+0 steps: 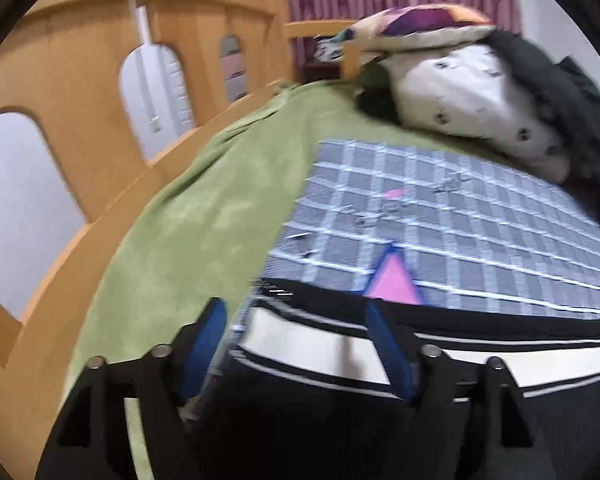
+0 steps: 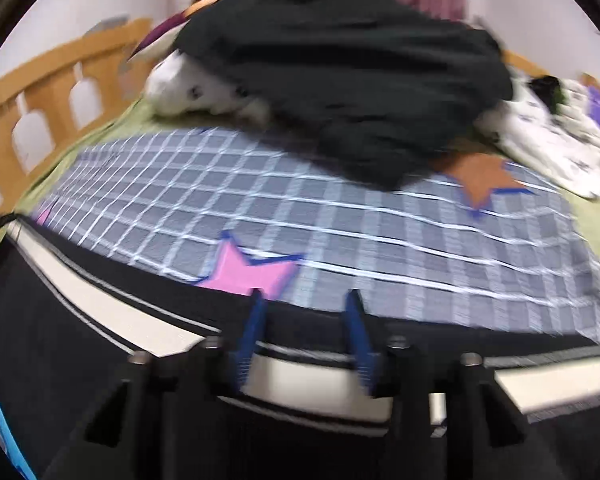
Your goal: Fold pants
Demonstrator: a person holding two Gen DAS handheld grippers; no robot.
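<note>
The black pants (image 1: 300,408) with a white and black striped band lie across the near part of the bed; they also show in the right wrist view (image 2: 80,344). My left gripper (image 1: 296,308) is open, its blue fingers (image 1: 388,340) spread over the pants' band near the left end. My right gripper (image 2: 306,300) is open, its blue fingers (image 2: 256,320) over the pants' upper edge beside a pink star. Neither holds cloth. Both views are blurred.
A grey checked blanket (image 2: 380,224) with pink and orange stars covers a green sheet (image 1: 180,232). A pile of dark clothing (image 2: 360,80) and white pillows (image 1: 468,104) lies at the far side. A wooden bed rail (image 1: 68,92) runs along the left.
</note>
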